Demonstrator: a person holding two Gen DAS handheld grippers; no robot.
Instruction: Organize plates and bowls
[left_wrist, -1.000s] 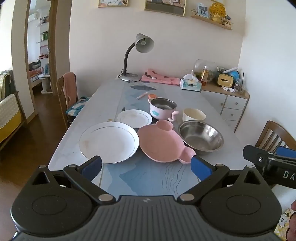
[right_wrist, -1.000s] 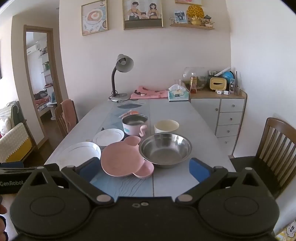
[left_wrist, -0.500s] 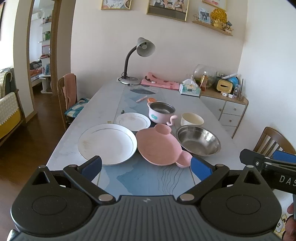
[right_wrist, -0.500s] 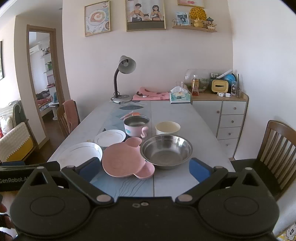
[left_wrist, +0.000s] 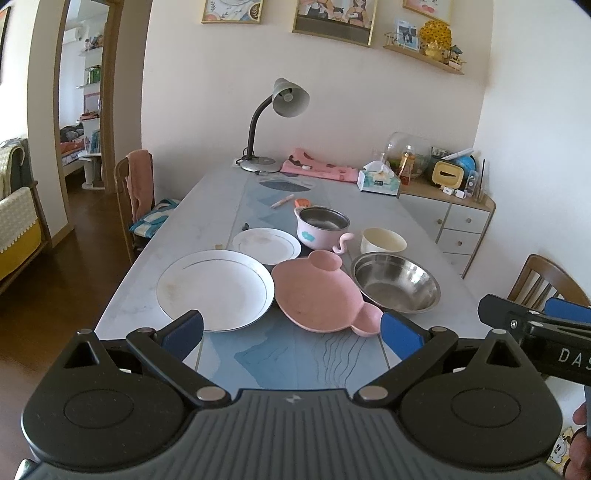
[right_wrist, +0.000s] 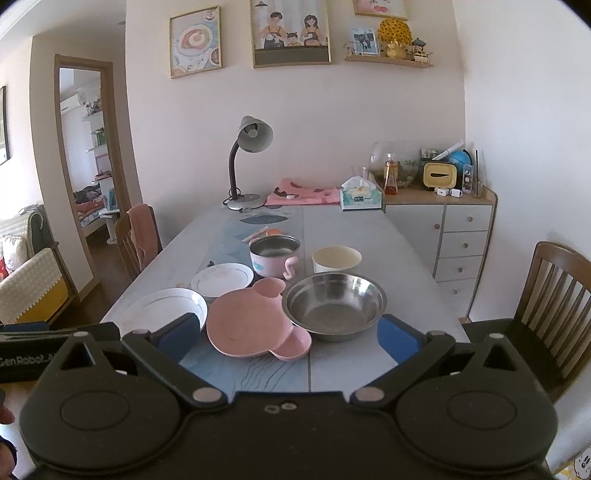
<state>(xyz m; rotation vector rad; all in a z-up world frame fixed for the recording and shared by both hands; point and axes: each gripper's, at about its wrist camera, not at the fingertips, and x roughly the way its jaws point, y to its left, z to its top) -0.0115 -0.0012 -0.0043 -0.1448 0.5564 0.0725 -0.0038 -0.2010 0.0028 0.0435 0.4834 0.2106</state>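
Note:
On the table's near half lie a large white plate (left_wrist: 215, 288) (right_wrist: 162, 308), a small white plate (left_wrist: 266, 245) (right_wrist: 222, 279), a pink mouse-shaped plate (left_wrist: 320, 295) (right_wrist: 251, 321), a steel bowl (left_wrist: 396, 282) (right_wrist: 334, 304), a cream bowl (left_wrist: 383, 240) (right_wrist: 336, 258) and a pink steel-lined pot (left_wrist: 322, 226) (right_wrist: 274, 254). My left gripper (left_wrist: 291, 332) hangs open before the table's near edge, nothing between its fingers. My right gripper (right_wrist: 288, 339) is likewise open and empty, facing the steel bowl; it also shows at the right of the left wrist view (left_wrist: 535, 325).
A desk lamp (left_wrist: 275, 122), a pink cloth (left_wrist: 317, 170) and a tissue box (left_wrist: 378, 181) stand at the table's far end. Small items (left_wrist: 291, 202) lie mid-table. A chair (left_wrist: 135, 192) stands left, another chair (right_wrist: 550, 295) right, and a drawer cabinet (right_wrist: 458, 236) at the back right.
Both grippers have risen and tilted up a little, so the dishes sit lower in view. No dish has moved; both grippers stay open.

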